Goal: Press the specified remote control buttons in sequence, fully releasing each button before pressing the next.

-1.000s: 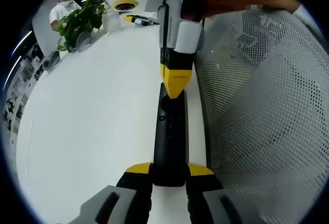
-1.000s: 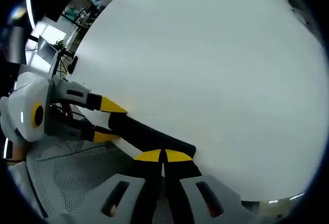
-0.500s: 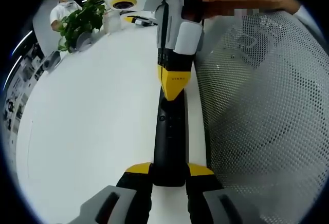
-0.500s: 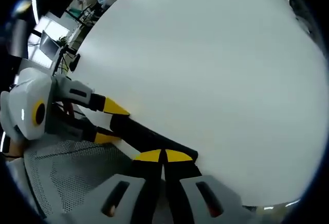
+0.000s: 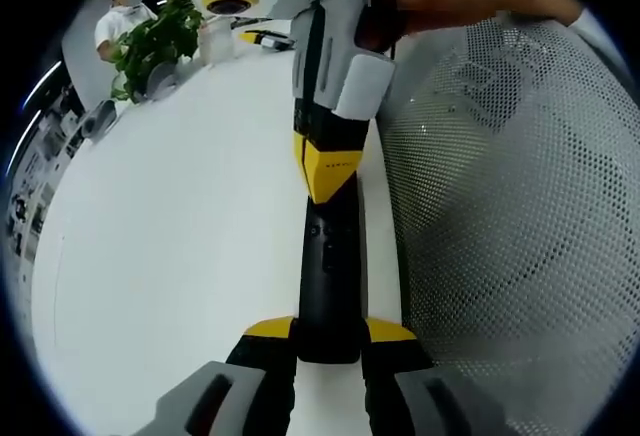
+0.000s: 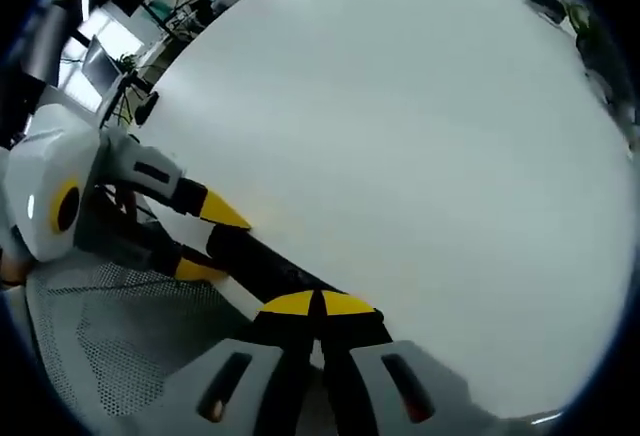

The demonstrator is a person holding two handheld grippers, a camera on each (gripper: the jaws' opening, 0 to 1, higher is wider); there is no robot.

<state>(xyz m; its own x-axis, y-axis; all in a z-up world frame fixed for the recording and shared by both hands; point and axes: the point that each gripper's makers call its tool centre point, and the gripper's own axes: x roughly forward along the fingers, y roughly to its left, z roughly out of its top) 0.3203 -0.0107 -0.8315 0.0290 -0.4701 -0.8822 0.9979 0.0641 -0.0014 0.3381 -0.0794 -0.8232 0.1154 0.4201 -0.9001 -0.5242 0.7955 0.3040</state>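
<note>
My left gripper point(image 5: 328, 334) clamps remote point(image 5: 330, 276) near end on table point(image 5: 170, 236). My right gripper point(image 6: 318, 306), jaws together, tip on remote's far end.

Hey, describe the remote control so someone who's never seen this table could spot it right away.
Find the big white table and follow its edge beside the white mesh chair. There lies the remote control, a long black bar, one end in the left claw. It's the table's sole dark, slim thing.

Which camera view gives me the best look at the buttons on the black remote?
The left gripper view: the remote lies lengthwise with its button face up. In the right gripper view it is a foreshortened dark bar, buttons indistinct.
</note>
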